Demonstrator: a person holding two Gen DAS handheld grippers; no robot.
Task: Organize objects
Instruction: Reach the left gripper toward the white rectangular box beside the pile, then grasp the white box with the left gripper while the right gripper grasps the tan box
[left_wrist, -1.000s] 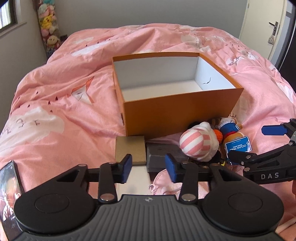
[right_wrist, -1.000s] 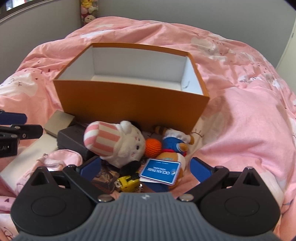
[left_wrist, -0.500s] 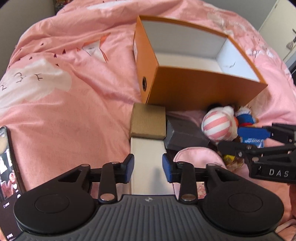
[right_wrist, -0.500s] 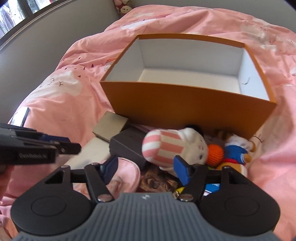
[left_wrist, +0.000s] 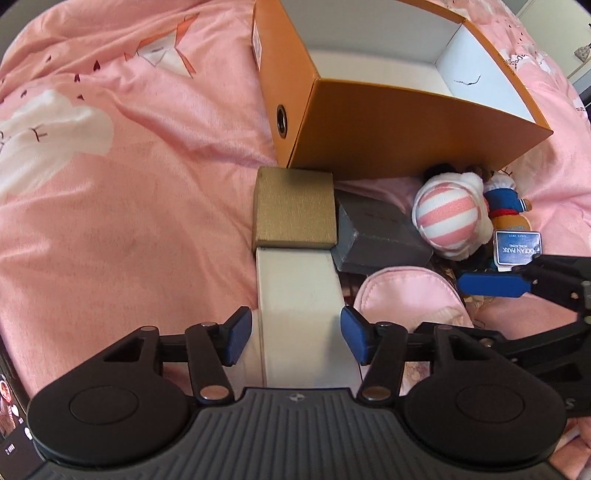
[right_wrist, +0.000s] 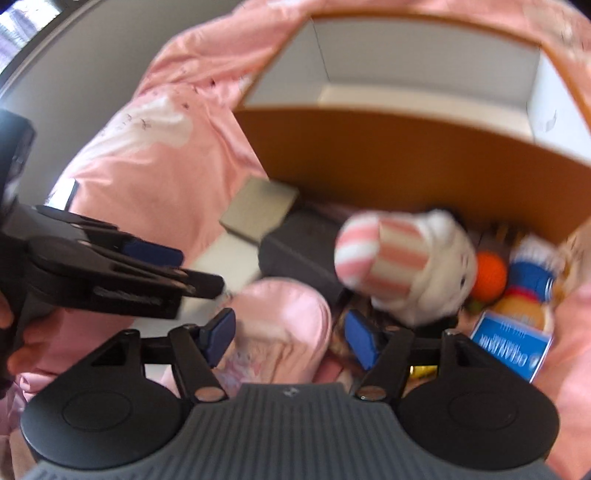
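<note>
Setting: a bed under a pink duvet (left_wrist: 129, 229), with an empty orange box (left_wrist: 402, 125) at the far side and a clutter of objects along its near wall.
Left gripper (left_wrist: 293, 334): its fingers have just been opening and now straddle the near end of a long white box (left_wrist: 297, 291); a gap shows on each side, so nothing is grasped yet.
Right gripper (right_wrist: 291, 338): fingers released, having opened a little further in the last moment, either side of a pink fabric pouch (right_wrist: 280, 314); the pads do not look pressed on it, though this view is blurred.
Where the objects lie: the white box runs from near to far, its far end touching a gold box (left_wrist: 293, 208); a dark grey box (left_wrist: 380, 236) sits just right of the gold one, the pouch near of it, and a striped plush toy (left_wrist: 448, 216) further right.
Step in hand: likely closing on the white box.
Doing it well: centre the box between the fingers, sink lower along its sides, then close squarely.
Risk: the smooth box could pivot if held only at its end, and the two grippers work close together.
</note>
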